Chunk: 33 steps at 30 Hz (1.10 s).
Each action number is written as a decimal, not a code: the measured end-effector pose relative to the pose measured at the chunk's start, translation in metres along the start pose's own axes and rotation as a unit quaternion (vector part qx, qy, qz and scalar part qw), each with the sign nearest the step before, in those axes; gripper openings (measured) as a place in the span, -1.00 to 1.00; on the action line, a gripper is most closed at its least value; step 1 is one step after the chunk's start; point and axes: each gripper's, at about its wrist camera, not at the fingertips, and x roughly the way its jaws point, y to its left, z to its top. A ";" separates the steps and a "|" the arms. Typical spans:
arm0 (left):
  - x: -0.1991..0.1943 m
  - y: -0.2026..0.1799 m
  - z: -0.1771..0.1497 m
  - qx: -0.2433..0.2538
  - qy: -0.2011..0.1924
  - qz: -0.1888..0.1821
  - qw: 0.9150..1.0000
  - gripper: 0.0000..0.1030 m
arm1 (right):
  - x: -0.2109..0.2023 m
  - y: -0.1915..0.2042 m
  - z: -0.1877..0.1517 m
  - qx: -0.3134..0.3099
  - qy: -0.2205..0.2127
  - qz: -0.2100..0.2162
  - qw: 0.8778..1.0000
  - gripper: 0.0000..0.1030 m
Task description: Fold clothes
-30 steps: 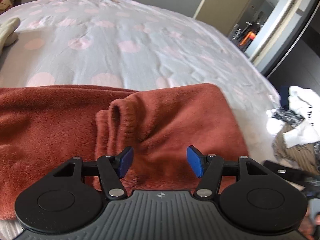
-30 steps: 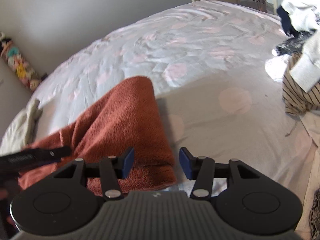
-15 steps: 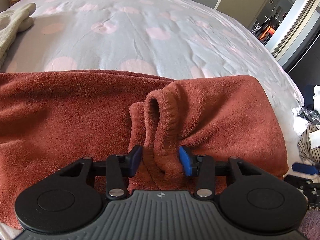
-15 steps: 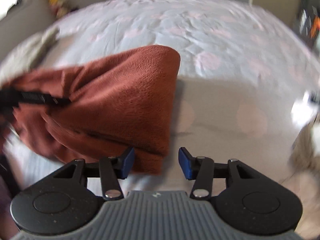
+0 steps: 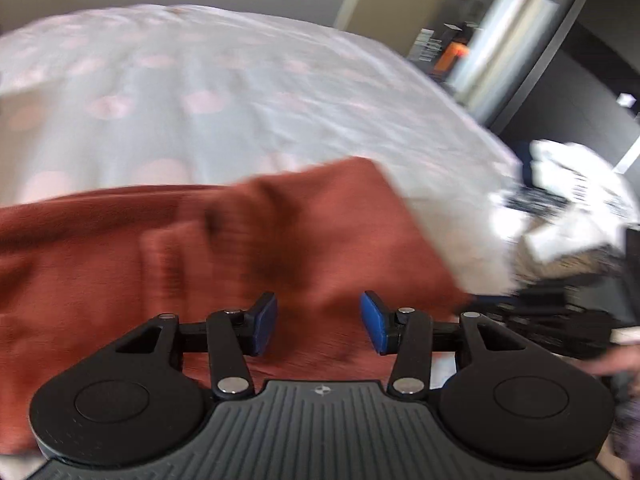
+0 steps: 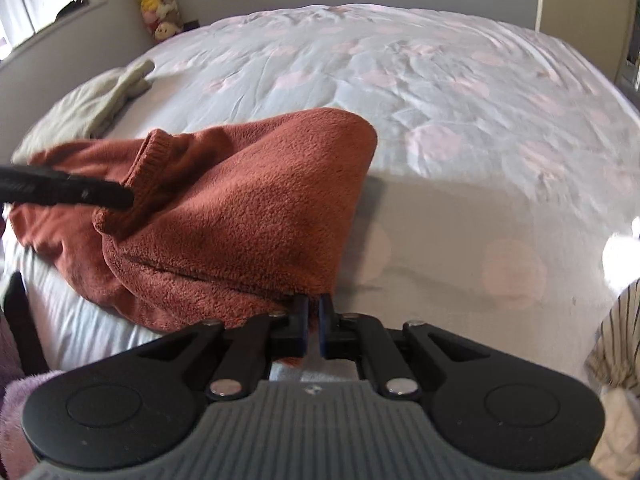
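Since a second ago the right hand-held gripper (image 6: 313,322) has clamped onto the fleece's (image 6: 248,216) near corner on the bed (image 6: 460,92). Left hand-held gripper (image 5: 318,322) is released, blurred, above the fleece. Cream cloth (image 6: 92,104) at 10 o'clock, striped laundry (image 6: 618,336) at 3.
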 end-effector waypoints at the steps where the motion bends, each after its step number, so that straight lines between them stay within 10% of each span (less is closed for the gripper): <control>1: 0.003 -0.010 -0.002 0.005 0.007 -0.021 1.000 -0.15 | -0.001 -0.002 -0.001 0.005 -0.001 0.002 1.000 -1.00; 7: 0.041 -0.064 -0.018 0.075 0.070 -0.061 0.993 -0.16 | -0.012 -0.007 -0.007 0.001 -0.017 0.005 1.000 -1.00; 15: 0.085 -0.070 -0.018 0.033 0.126 -0.057 0.990 -0.06 | -0.008 -0.010 -0.016 -0.071 -0.010 0.020 0.997 -0.71; 25: 0.090 -0.056 -0.018 0.021 0.113 -0.021 0.993 -0.31 | 0.021 -0.002 -0.011 -0.172 -0.044 0.038 0.983 -0.58; 33: 0.099 -0.047 -0.020 0.014 0.096 0.000 0.995 -0.43 | 0.008 0.000 -0.014 -0.152 -0.043 0.017 0.987 -0.86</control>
